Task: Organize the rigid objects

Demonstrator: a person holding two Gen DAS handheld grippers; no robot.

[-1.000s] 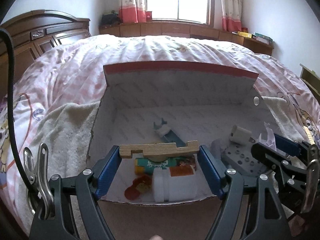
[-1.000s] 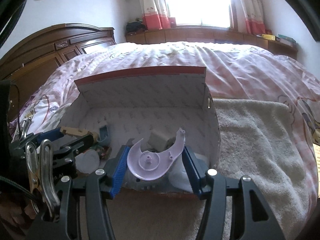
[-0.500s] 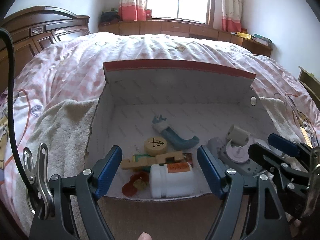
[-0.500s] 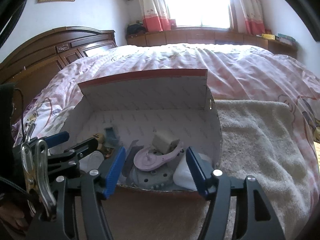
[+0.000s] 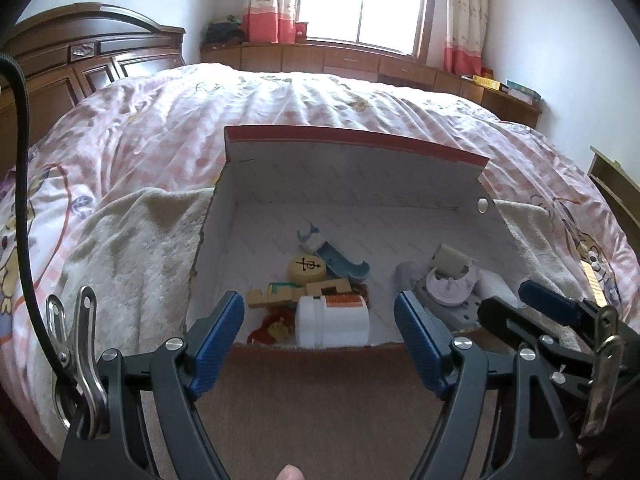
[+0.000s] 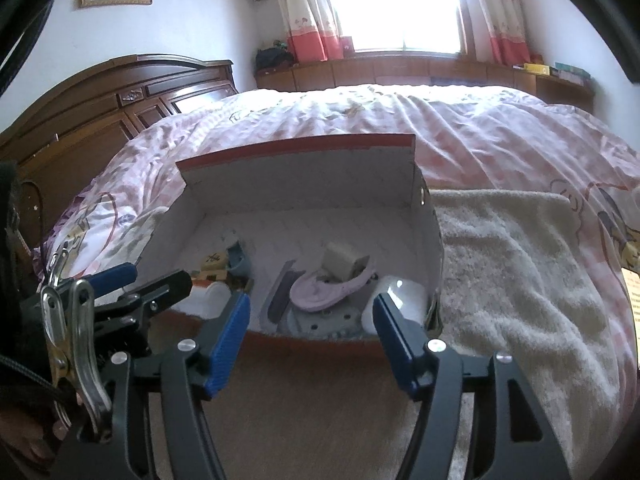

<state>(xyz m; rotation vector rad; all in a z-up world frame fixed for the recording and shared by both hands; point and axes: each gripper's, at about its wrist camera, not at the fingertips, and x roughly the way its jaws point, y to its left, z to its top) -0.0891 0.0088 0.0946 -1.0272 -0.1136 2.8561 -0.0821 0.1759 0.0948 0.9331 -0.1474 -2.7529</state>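
Observation:
An open cardboard box [image 5: 352, 140] with a white inside and a red rim lies on the bed. A wooden notched piece [image 5: 296, 294], a round yellow chess piece [image 5: 306, 268], a blue whale-shaped toy [image 5: 338, 260] and a white bottle [image 5: 332, 318] lie in its left half. My left gripper [image 5: 318, 320] is open and empty at the box's near edge. In the right wrist view, a lilac plastic disc [image 6: 328, 292] rests on a grey perforated plate [image 6: 320, 322] beside a beige cube [image 6: 344, 260]. My right gripper [image 6: 310, 316] is also open, with nothing between its fingers.
The box [image 6: 296, 146] sits on a cream towel [image 6: 520, 264] over a pink checked quilt [image 5: 160, 120]. A brown surface [image 5: 320, 400] lies under both grippers. A dark wooden headboard [image 6: 120, 100] stands at the left, and a window with low cabinets at the back.
The left gripper let go of the wooden piece, which now lies in the box. The right gripper opened and dropped the lilac disc onto the grey plate. Both grippers drew back slightly.

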